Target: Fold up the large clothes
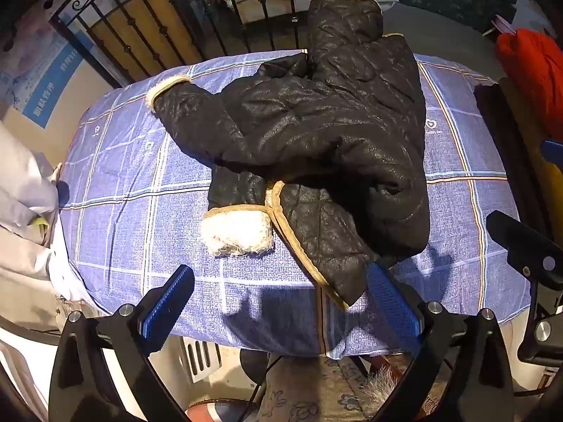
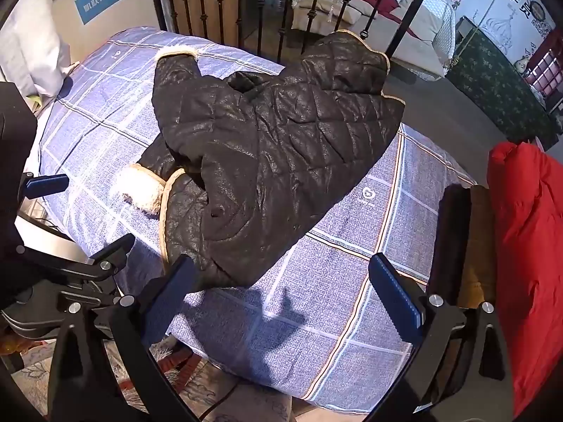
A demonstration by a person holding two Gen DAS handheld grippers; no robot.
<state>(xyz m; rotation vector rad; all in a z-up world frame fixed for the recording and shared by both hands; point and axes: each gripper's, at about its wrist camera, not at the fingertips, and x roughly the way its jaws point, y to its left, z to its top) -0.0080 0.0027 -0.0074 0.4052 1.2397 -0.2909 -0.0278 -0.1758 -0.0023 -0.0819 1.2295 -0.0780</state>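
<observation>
A black quilted coat (image 1: 316, 133) with tan trim and white fleece cuffs lies partly folded on the blue plaid table cover (image 1: 140, 183). One sleeve reaches far left; a fleece cuff (image 1: 237, 232) lies near the front. My left gripper (image 1: 281, 302) is open and empty above the near table edge, its right finger beside the coat's hem corner. In the right wrist view the coat (image 2: 267, 147) lies ahead and left. My right gripper (image 2: 285, 299) is open and empty over the bare cover (image 2: 352, 281), its left finger next to the coat's near edge.
A red garment (image 2: 527, 246) and darker folded clothes (image 2: 461, 246) are piled at the table's right. Pale clothing (image 1: 24, 211) sits at the left edge. A black iron railing (image 1: 158, 35) stands behind the table. The right gripper's body (image 1: 527, 249) shows at the right of the left wrist view.
</observation>
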